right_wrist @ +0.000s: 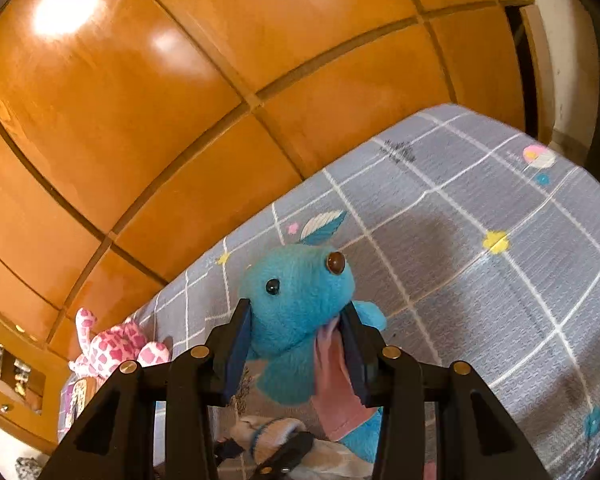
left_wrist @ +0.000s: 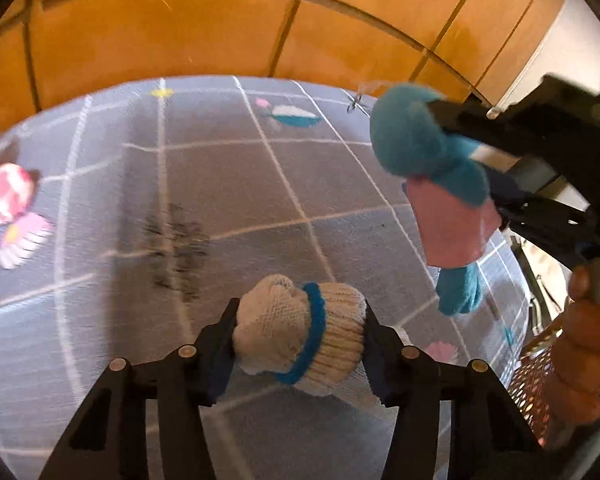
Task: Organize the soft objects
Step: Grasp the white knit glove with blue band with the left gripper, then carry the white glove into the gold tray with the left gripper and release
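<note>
Low in the left wrist frame, the left gripper [left_wrist: 300, 336] clamps a cream knitted sock ball [left_wrist: 300, 332] with one blue band, its pads pressing both sides. Upper right, the right gripper [right_wrist: 296, 344] squeezes a blue plush toy [right_wrist: 296, 300] in a pink garment, held above the grey checked bedcover [left_wrist: 220, 184]. A third soft thing, one pink-and-white plush [right_wrist: 116, 346], lies at the far left beside the wooden panelling [right_wrist: 140, 100].

No readable text anywhere here. The grey checked bedsheet [left_wrist: 260, 184] carries a dark smudged print [left_wrist: 176, 248] towards its middle that may be lettering, but it's too blurred to make out. No labels, brands or numbers show.
</note>
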Motion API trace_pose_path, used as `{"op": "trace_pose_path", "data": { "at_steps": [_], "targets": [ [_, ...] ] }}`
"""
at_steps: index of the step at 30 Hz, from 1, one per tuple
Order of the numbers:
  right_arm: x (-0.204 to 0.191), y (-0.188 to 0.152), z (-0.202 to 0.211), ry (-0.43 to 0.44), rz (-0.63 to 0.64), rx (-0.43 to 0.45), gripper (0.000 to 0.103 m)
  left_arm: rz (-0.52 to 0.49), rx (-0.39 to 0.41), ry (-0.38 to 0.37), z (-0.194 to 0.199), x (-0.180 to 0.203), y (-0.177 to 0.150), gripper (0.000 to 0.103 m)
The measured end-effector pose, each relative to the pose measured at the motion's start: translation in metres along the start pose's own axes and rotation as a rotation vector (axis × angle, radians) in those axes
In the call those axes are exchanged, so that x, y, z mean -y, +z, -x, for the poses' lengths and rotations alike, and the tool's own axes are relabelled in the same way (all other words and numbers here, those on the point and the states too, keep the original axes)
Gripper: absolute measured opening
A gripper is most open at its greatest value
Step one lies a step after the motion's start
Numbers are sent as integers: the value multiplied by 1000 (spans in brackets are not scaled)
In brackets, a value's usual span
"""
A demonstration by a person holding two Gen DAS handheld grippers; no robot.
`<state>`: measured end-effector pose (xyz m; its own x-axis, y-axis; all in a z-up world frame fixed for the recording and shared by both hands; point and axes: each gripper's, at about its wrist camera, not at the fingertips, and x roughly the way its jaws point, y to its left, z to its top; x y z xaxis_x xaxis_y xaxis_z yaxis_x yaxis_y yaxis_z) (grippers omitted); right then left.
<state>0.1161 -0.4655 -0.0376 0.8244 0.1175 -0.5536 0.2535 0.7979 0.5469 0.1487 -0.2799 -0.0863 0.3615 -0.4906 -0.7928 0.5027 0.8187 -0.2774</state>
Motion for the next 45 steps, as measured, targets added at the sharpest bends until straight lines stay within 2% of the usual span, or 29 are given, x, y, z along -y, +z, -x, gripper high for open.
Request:
{"op": "trace_pose_path", "data": {
  "at_steps": [5, 11, 14, 19, 24, 28, 32, 41, 45],
  "targets": [
    [-6, -3, -10, 22, 20, -59, 42, -18, 59, 74, 38, -19, 3, 55],
    [-10, -9, -25, 3, 31, -145, 42, 50, 121, 153, 84, -67, 16, 55],
    [-9, -11, -28, -8, 27, -158, 42, 68, 161, 214, 104, -91, 29, 55],
    [-7, -12, -31, -22, 21, -174, 42, 133, 241, 340, 156, -146, 50, 55],
    [-6, -13, -32, -30, 14, -179, 42, 227, 292, 461, 209, -212, 47, 55],
    [-6, -13, -33, -36, 11, -185, 42, 330, 318, 513, 252, -260, 26, 55],
    [-7, -13, -34, -43, 12, -194, 42, 407, 337, 561, 284, -295, -12, 55],
    [-8, -16, -40, -80, 17, -225, 42, 495, 351, 634, 326, -316, -116, 55],
    [-8, -17, -46, -112, 25, -248, 42, 531, 377, 702, 348, -317, -162, 55]
  ]
}}
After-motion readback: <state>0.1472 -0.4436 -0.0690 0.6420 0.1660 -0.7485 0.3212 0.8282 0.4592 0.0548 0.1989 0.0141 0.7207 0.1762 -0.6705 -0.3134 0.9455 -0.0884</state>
